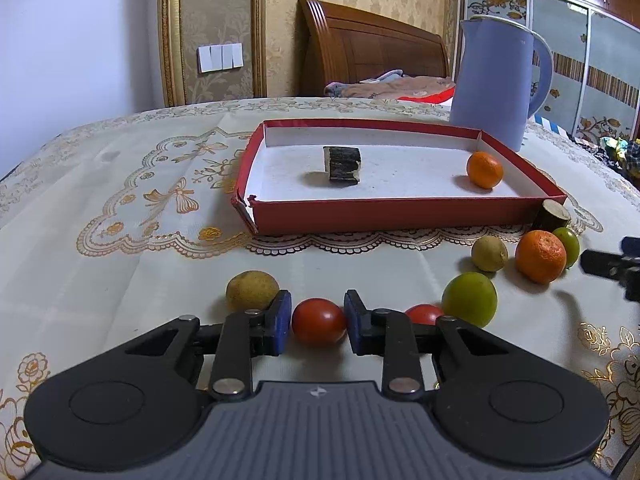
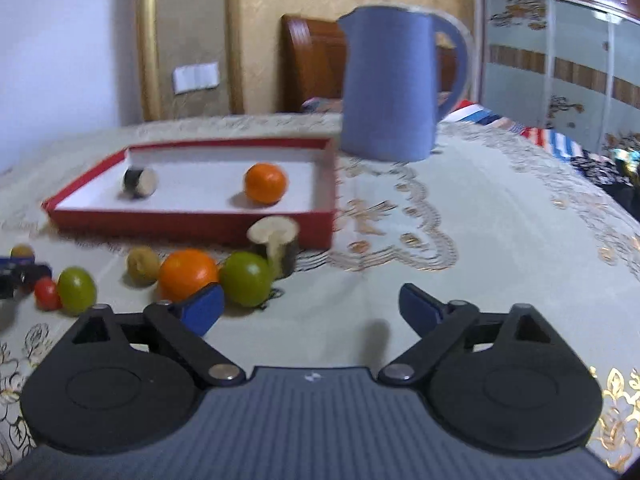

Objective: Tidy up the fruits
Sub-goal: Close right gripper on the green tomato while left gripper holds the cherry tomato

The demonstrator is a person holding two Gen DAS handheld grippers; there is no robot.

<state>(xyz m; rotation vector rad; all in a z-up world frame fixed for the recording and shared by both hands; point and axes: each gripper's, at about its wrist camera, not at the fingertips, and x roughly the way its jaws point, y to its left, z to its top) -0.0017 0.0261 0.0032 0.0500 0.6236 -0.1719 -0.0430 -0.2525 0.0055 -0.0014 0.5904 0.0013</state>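
Note:
My left gripper [image 1: 318,322] has its blue pads on both sides of a red tomato [image 1: 319,321] on the tablecloth, shut on it. A brown fruit [image 1: 251,290] lies to its left, a second tomato [image 1: 425,313] and a green fruit [image 1: 470,299] to its right. Further right lie a brownish fruit [image 1: 489,254], an orange [image 1: 540,256] and a green fruit [image 1: 568,242]. A red tray [image 1: 396,214] holds an orange [image 1: 484,169] and a dark block [image 1: 342,163]. My right gripper [image 2: 312,308] is open and empty, beside an orange [image 2: 188,274] and a green fruit [image 2: 245,278].
A blue jug [image 1: 496,80] stands behind the tray's right corner. A small wood stump [image 2: 276,246] stands at the tray's front right corner. The right gripper's tip [image 1: 610,266] shows at the right edge of the left wrist view. A bed lies beyond the table.

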